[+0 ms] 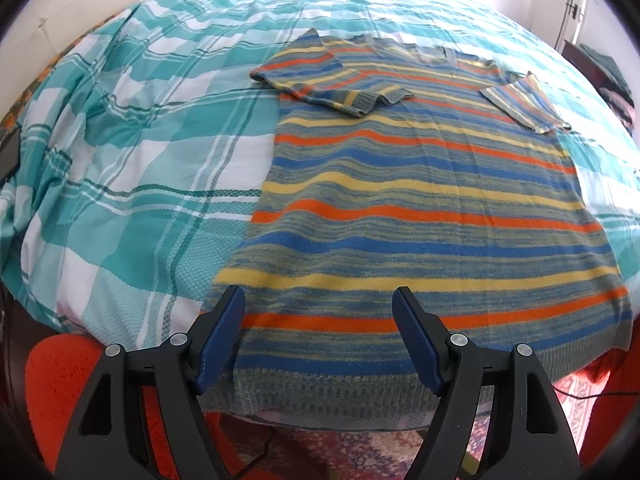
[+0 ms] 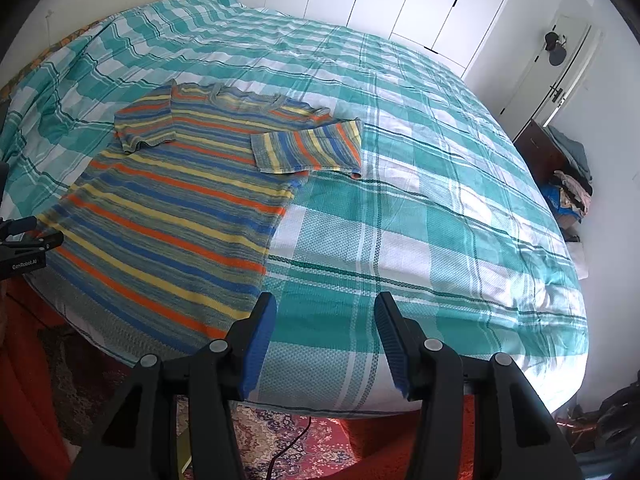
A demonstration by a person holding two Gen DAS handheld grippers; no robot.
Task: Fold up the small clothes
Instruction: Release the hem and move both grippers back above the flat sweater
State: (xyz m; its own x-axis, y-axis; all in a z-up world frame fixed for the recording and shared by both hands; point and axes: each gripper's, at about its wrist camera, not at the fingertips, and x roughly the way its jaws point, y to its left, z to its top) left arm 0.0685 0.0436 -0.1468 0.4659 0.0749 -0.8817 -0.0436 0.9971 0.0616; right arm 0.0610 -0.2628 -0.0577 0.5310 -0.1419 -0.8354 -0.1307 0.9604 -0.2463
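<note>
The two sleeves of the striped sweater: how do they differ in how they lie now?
The left sleeve lies folded inward across the chest; the right sleeve is folded in too, but part of it reaches out over the checked bedcover. Seen from the right wrist, the left sleeve's stripes run across, the right sleeve's upright. Both are short, with ribbed cuffs.

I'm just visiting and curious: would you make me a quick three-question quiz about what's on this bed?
1. True or false: both sleeves of the striped knit sweater are folded in over its body.
2. Which claw has the sweater's hem between its fingers? A) left claw B) right claw
3. Fill in: the sweater lies on a teal and white ____ bedspread.

Key: 1. True; the left sleeve and right sleeve both lie on the body. 2. A; it is open over the hem, and the right claw is open over bare bedspread. 3. Checked.
</note>
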